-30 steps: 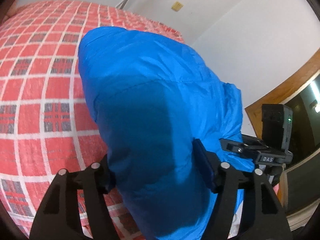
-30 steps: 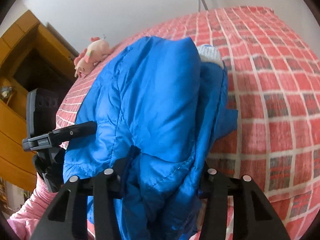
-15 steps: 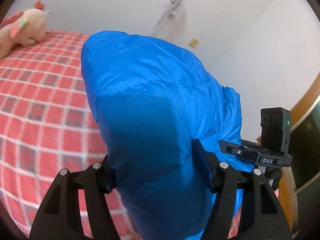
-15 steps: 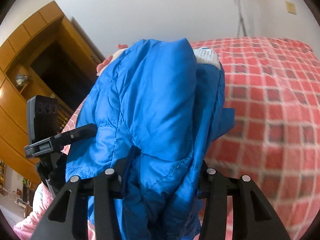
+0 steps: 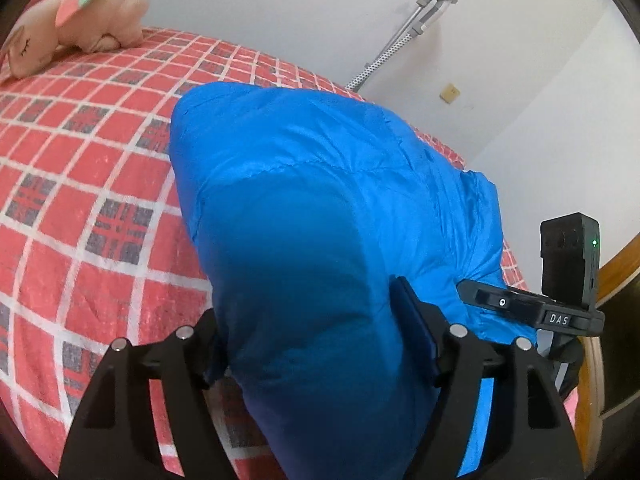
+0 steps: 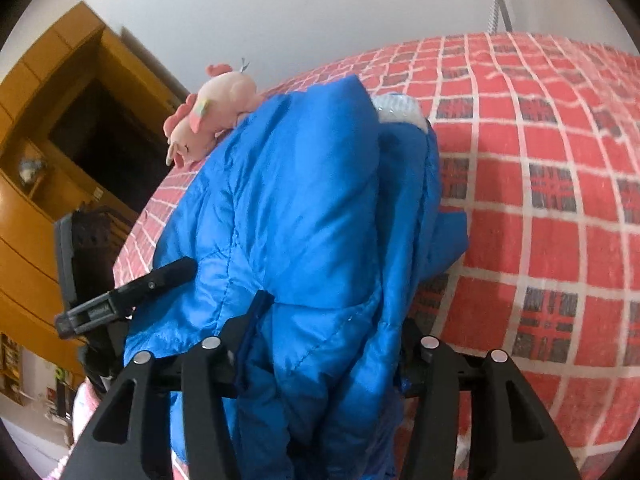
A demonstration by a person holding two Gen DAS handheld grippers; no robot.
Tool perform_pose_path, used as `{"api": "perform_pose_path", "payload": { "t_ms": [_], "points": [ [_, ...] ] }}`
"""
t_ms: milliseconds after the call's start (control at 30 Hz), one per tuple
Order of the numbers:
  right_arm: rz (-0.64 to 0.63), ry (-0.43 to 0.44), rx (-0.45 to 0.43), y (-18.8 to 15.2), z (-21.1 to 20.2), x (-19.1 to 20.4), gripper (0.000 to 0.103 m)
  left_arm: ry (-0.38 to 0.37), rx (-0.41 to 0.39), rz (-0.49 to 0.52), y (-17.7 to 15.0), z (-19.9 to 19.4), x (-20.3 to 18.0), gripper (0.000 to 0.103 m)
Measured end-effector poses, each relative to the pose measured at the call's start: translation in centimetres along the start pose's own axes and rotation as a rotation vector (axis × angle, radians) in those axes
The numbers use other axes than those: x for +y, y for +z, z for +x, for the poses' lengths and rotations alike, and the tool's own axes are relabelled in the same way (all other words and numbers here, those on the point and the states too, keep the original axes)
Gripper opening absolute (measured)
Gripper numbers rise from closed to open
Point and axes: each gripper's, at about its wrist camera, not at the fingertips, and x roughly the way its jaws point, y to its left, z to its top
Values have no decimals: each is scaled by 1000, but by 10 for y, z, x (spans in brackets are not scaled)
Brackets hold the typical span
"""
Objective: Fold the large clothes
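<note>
Right now a blue puffer jacket [image 5: 320,220] is bulging up in a thick bundle over the red checked bed [image 5: 80,168], gripped at its near end by both tools. Whether its underside is touching the bedspread cannot be told. In the right wrist view the jacket [image 6: 304,208] is showing quilted seams and a pale knitted cuff [image 6: 398,109] peeking out at its far end. The left gripper [image 5: 312,340] is clamping a fat fold of the fabric, its fingers [image 5: 416,328] pressing into the padding on either side. The right gripper [image 6: 324,344] is likewise biting on the bunched jacket, fingers held wide by the thick cloth between them. A pink plush toy [image 5: 76,12] is lying at the far edge of the bed by the white wall [image 5: 280,12]. A wooden wardrobe [image 6: 52,128] is standing beyond the bed's side.
</note>
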Motion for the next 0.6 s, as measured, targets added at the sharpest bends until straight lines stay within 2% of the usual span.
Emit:
{"api": "perform_pose_path", "payload": {
  "t_ms": [167, 333, 400, 500, 600],
  "points": [
    [17, -33, -6, -3, -8, 4, 66, 32, 7, -17, 1, 4, -1, 76],
    [-38, -114, -40, -21, -41, 25, 70, 92, -5, 4, -2, -24, 0, 75],
    [-66, -122, -54, -28, -54, 33, 70, 137, -33, 49, -9, -41, -11, 75],
    [-87, -198, -60, -37, -64, 42, 70, 221, -81, 122, -25, -64, -33, 75],
    [-83, -268, -47, -48, -67, 43, 70, 267, -97, 170, -40, -69, -50, 75]
  ]
}}
